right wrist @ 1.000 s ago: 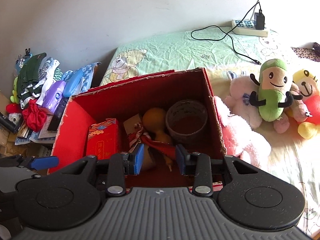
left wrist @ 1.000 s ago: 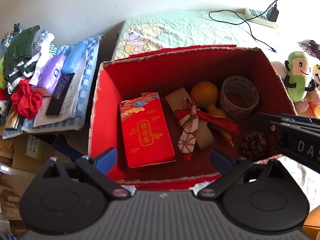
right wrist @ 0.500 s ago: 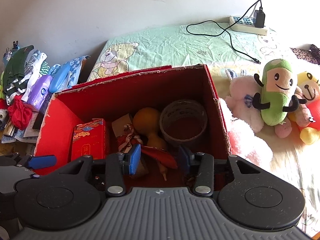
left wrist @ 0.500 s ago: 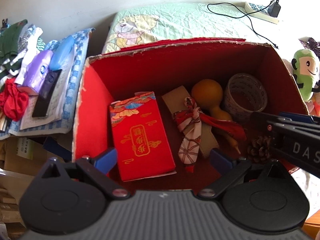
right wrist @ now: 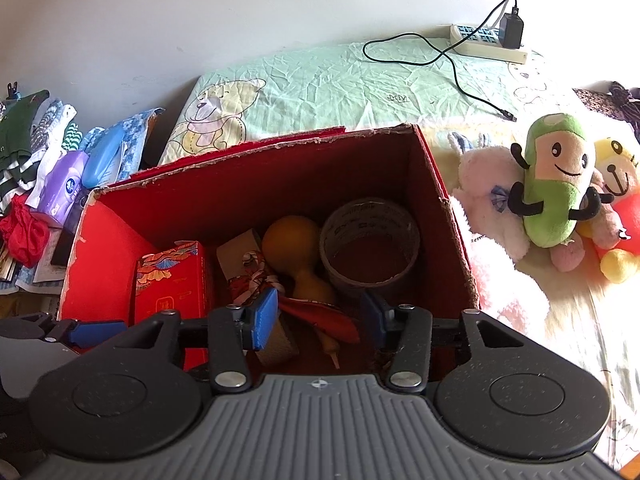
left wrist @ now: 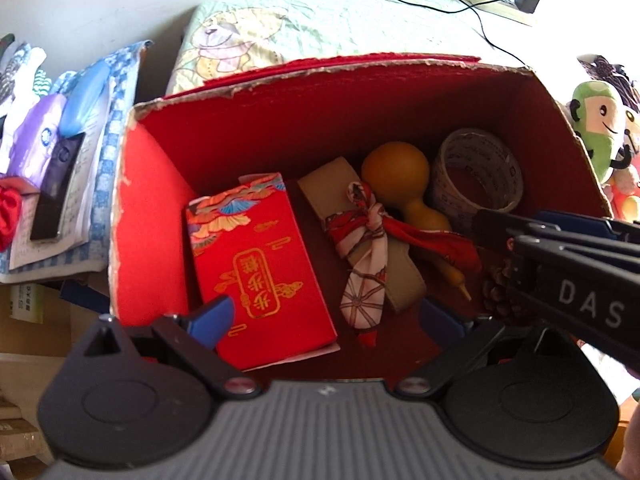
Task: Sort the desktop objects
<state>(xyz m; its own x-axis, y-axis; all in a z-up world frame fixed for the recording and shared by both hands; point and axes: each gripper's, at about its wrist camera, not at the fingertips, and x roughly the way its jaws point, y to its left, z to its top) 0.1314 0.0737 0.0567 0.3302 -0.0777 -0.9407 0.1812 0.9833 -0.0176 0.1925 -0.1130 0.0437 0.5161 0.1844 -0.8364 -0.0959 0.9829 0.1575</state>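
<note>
1. The left gripper hangs over the near edge of the red cardboard box, its blue-padded fingers spread wide with nothing between them.
2. Just ahead of its left finger lies a red gift packet with gold lettering, flat on the box floor.
3. Ahead of its right finger, a tan strap tied with a red-and-white patterned scarf runs diagonally beside the packet.
4. Beyond the scarf sits a yellow-brown gourd, and to its right a roll of clear tape stands against the far right corner.
5. The right gripper comes in from the right across the left one's view, partly hiding a pine cone on the box floor; its fingers are moderately parted, holding nothing, above the scarf's tail and the gourd's tip.
6. Outside the box, to the left: a purple tissue pack, a blue case, folded clothes and a red cloth.
7. To the right: a green plush toy, a pink plush and a yellow one.
8. Farther ahead, a bear-print green sheet carries a power strip with a black cable.
</note>
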